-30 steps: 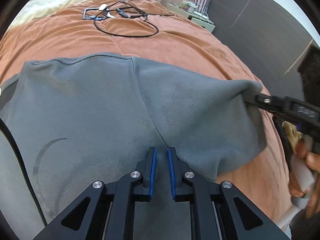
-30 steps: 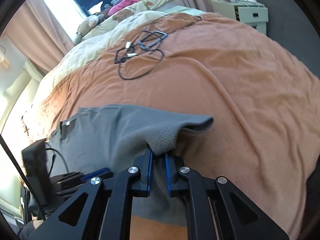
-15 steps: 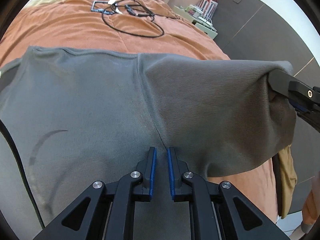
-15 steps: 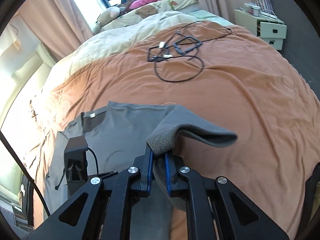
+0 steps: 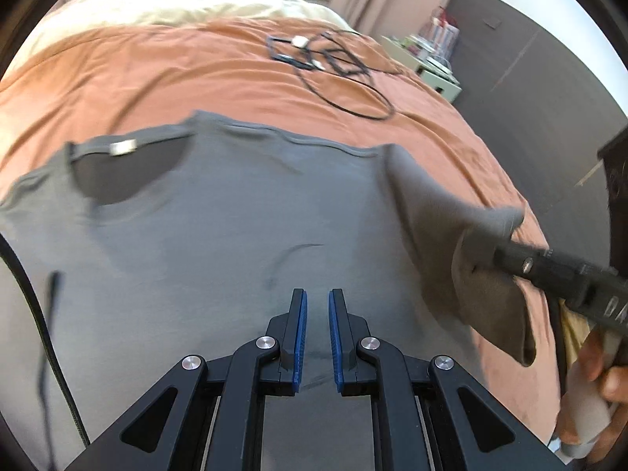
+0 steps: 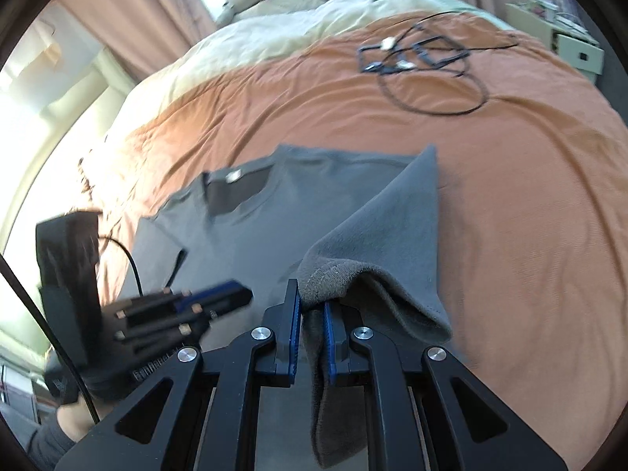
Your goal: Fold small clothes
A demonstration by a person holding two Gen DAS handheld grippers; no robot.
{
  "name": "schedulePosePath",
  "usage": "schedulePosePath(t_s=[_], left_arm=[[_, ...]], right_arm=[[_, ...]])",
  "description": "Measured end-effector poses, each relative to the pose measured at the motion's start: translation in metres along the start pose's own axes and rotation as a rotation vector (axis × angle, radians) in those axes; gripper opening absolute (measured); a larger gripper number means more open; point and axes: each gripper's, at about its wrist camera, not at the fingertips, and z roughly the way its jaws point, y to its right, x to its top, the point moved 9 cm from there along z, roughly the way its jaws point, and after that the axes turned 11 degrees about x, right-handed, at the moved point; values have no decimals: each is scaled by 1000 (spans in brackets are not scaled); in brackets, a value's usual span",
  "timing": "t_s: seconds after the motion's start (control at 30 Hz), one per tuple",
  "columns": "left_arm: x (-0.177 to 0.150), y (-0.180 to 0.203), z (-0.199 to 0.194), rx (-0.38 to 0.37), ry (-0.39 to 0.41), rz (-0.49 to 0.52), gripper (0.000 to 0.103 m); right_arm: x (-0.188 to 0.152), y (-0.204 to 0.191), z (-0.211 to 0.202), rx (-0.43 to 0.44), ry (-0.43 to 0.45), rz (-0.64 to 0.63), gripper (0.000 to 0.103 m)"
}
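Right tool (image 6: 312, 325) opening around soft grey shirt (image 5: 243, 235) sleeve; left tool (image 5: 316, 337) seemingly pinching its hem

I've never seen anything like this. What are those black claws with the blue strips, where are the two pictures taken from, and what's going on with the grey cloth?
They are two hand-held pincers, one in each of a person's hands, each carrying a camera that looks along its fingers. One picture is from the left gripper, the other from the right gripper. A grey T-shirt lies on an orange blanket on a bed, with a black cable further back. The right gripper has the shirt's sleeve between its pads, jaws just easing open. The left gripper is nearly closed over the shirt; whether it pinches cloth is unclear.
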Motion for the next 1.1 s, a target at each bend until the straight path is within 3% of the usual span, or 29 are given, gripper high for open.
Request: schedulePosePath(t_s=[0.03, 0.1, 0.13, 0.17, 0.2, 0.3, 0.53, 0.67, 0.87, 1.1], left_arm=[[0, -9, -4, 12, 2, -11, 12], [2, -21, -10, 23, 7, -27, 13], [2, -26, -12, 28, 8, -34, 14], [3, -30, -14, 34, 7, -42, 20], [4, -33, -15, 41, 4, -53, 33], [8, -32, -18, 45, 25, -60, 54], [1, -4, -5, 34, -1, 24, 55], [-11, 14, 11, 70, -20, 125, 55], [-31, 19, 42, 144, -59, 234, 55], [-19, 10, 53, 255, 3, 255, 58]], right_arm=[[-2, -3, 6, 15, -25, 2, 15], [0, -5, 8, 16, -38, -1, 40], [2, -4, 4, 15, -22, -9, 64], [5, -3, -1, 10, -3, -16, 70], [7, 0, -6, 10, 9, -16, 70], [3, 17, -23, -20, 36, 6, 70], [-9, 67, -33, -126, 59, 64, 69], [-17, 78, -17, -159, 44, 109, 46], [-32, 94, 14, -186, -34, 95, 31], [-42, 94, 17, -184, -46, 64, 30]])
